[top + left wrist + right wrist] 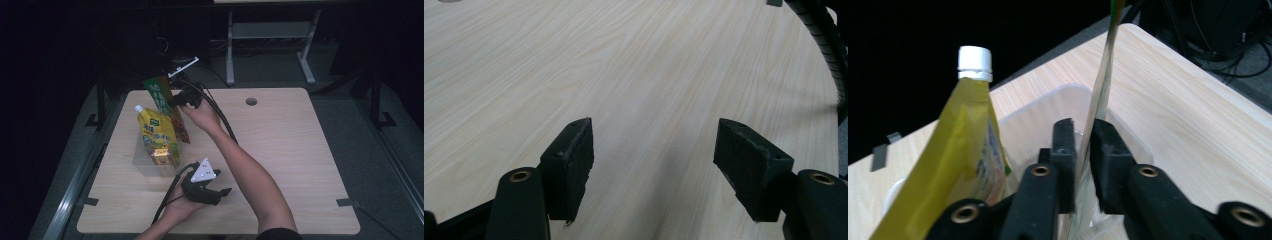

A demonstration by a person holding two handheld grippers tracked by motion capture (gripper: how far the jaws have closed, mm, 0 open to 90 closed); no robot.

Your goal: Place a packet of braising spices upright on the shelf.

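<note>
A clear plastic box [142, 162] stands on the left part of the wooden table [280, 150]. A yellow spouted pouch [157, 132] with a white cap stands upright in it. Behind it a green and brown pouch [162, 97] stands tilted, its lower end in the box. My right gripper [177, 100] is at that pouch's right edge. In the right gripper view the thin pouch edge [1105, 65] runs between the pads of my right gripper [1084, 145], with a slim gap on the left side. The yellow pouch [965, 145] is just left of it. My left gripper [654, 160] hovers open over bare table near the front.
A round cable hole [251, 101] sits near the table's far edge. Black cables [220, 115] trail from the right gripper across the table's middle. A white metal frame [270, 40] stands on the floor behind the table. The surroundings are dark.
</note>
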